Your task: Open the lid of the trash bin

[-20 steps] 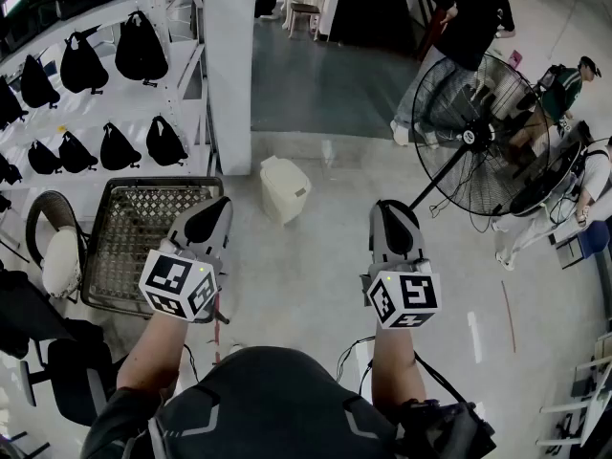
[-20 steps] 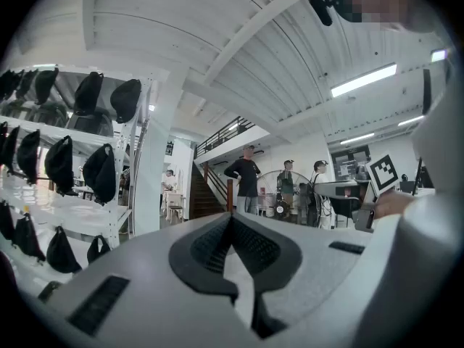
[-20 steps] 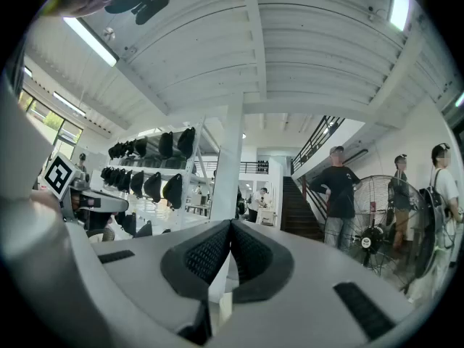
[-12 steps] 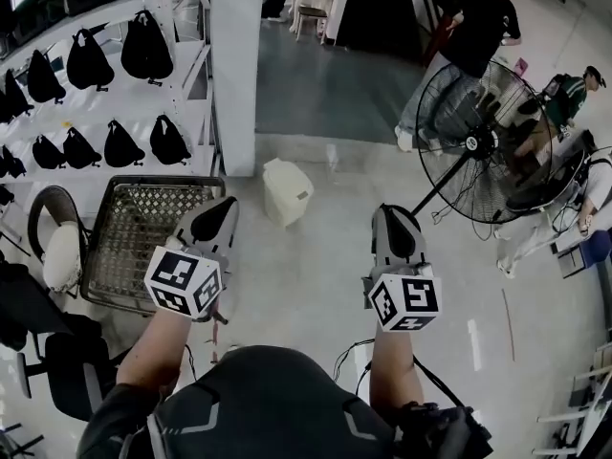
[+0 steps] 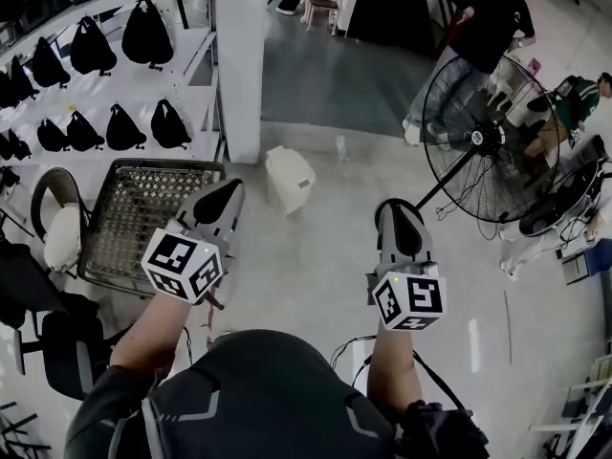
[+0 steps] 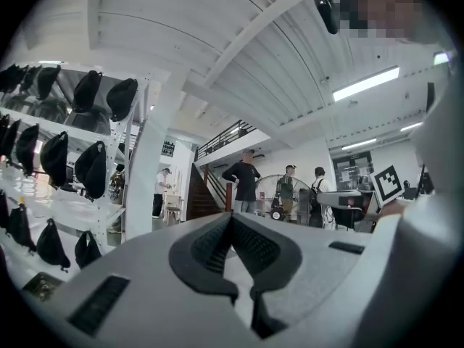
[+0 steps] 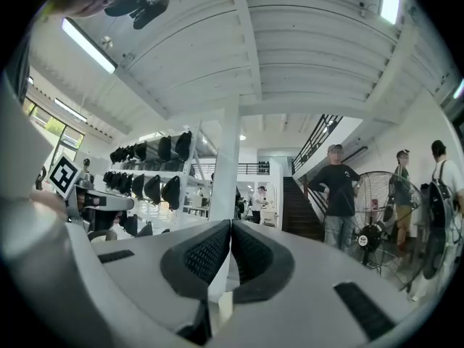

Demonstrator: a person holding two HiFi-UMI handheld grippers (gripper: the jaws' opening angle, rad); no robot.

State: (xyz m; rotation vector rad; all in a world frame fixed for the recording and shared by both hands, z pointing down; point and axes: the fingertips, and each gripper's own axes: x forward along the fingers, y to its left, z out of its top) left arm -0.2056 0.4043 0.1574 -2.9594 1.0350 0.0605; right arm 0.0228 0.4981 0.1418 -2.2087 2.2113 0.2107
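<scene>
Trash bin [image 5: 289, 178] on the pale floor ahead, cream-coloured, lid down, well apart from both claws.

Nearest the body: left claw [image 5: 222, 201] and right claw [image 5: 399, 216], each held out at the end of a forearm, marker cubes toward the head camera, tips pointing forward. Left claw pressed together, ribbed pads [image 6: 214, 241] meeting, nothing between. Right claw likewise closed tip to tip, empty.

Just beyond the left claw, a wire mesh basket [image 5: 143, 220] on the floor. Past that, the bin itself, beyond the gap between the two claws and nearer the left one, near the basket's far right corner and close to the foot of a white pillar [image 5: 239, 65].

Off to the right, a large black pedestal fan [image 5: 492, 146]. Left of the pillar, white shelves [image 5: 110, 89] carrying black bags [image 5: 169, 124]. Farthest, behind the fan, a person in a black top [image 5: 492, 12].
</scene>
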